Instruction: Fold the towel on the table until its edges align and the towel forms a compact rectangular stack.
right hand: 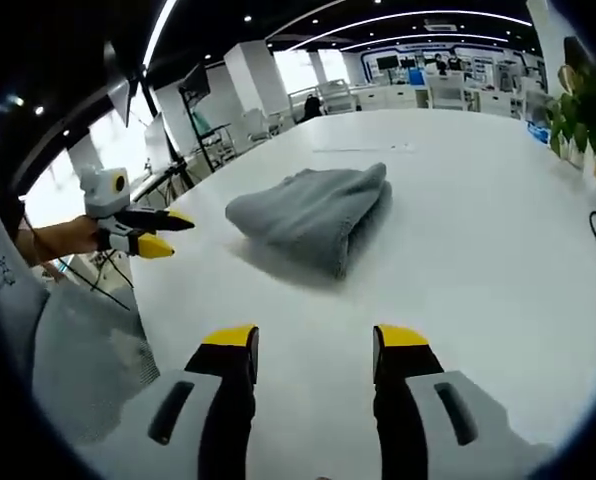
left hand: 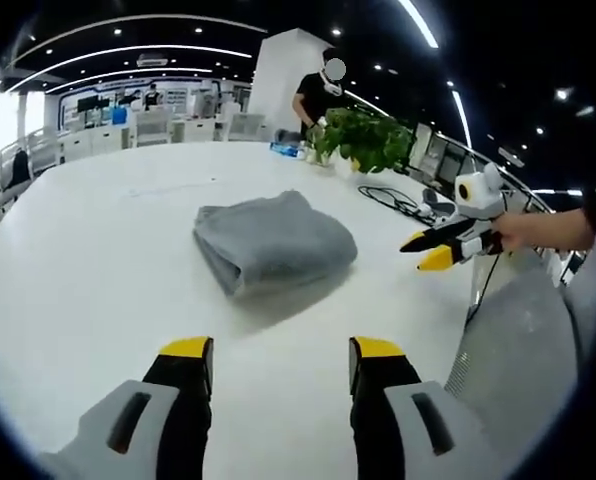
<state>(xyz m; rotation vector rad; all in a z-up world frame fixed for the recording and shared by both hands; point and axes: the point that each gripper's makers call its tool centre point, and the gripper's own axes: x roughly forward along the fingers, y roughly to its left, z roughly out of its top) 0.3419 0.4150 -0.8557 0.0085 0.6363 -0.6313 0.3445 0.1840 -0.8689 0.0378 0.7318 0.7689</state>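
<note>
in the left gripper view the left gripper [left hand: 282, 350] rises from the near edge, its two yellow-tipped jaws standing wide apart with bare white table [left hand: 78, 270] between them and nothing held. just ahead of those jaws, a little beyond the gap and apart from both tips, lies the grey towel [left hand: 274, 243], folded into a thick, roughly rectangular bundle with a rounded fold on its near-left side. off to the right of the left gripper, level with the towel but apart from it, the right gripper [left hand: 425, 251] comes in from the side in a person's hand [left hand: 523, 230], its yellow tips close together and empty.

in the right gripper view the right gripper [right hand: 315, 342] likewise stands with jaws spread and gripping nothing, over the table [right hand: 498, 250]. the towel [right hand: 318, 212] lies ahead of it and slightly left, untouched. the left gripper [right hand: 166, 233] shows at the far left, held in a hand [right hand: 63, 238], pointing toward the towel.

farther off past the towel, black cables [left hand: 398, 201] trail on the table, then a leafy green plant [left hand: 368, 138], and a person [left hand: 318, 95] stands at the table's far end.
</note>
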